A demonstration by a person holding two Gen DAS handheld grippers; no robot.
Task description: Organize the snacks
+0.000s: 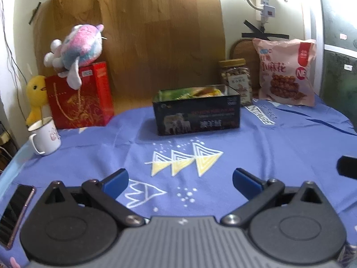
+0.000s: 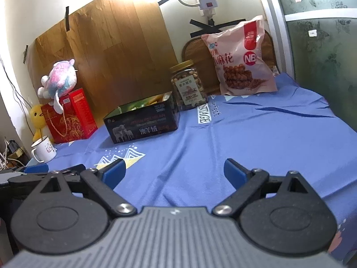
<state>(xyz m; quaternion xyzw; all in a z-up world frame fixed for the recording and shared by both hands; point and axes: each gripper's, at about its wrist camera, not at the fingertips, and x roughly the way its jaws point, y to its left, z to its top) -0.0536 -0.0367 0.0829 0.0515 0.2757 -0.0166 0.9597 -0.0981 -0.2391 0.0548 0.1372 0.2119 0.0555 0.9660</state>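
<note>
A black open box (image 1: pixel 197 114) (image 2: pixel 142 122) holding snack packets stands mid-table on the blue cloth. Behind it to the right stand a clear nut jar with a yellow lid (image 1: pixel 237 79) (image 2: pixel 188 86) and a pink snack bag (image 1: pixel 287 72) (image 2: pixel 242 60) leaning on the wall. My left gripper (image 1: pixel 180 182) is open and empty, low over the cloth well in front of the box. My right gripper (image 2: pixel 175 170) is open and empty, also over the cloth, to the right of the left one; the left gripper's blue finger (image 2: pixel 35 169) shows at its left.
A red gift box (image 1: pixel 80 98) (image 2: pixel 68 117) with a plush toy (image 1: pixel 75 47) on top, a yellow duck toy (image 1: pixel 36 96) and a white mug (image 1: pixel 44 137) (image 2: pixel 43 149) stand at the left. A phone (image 1: pixel 15 212) lies at the near left edge.
</note>
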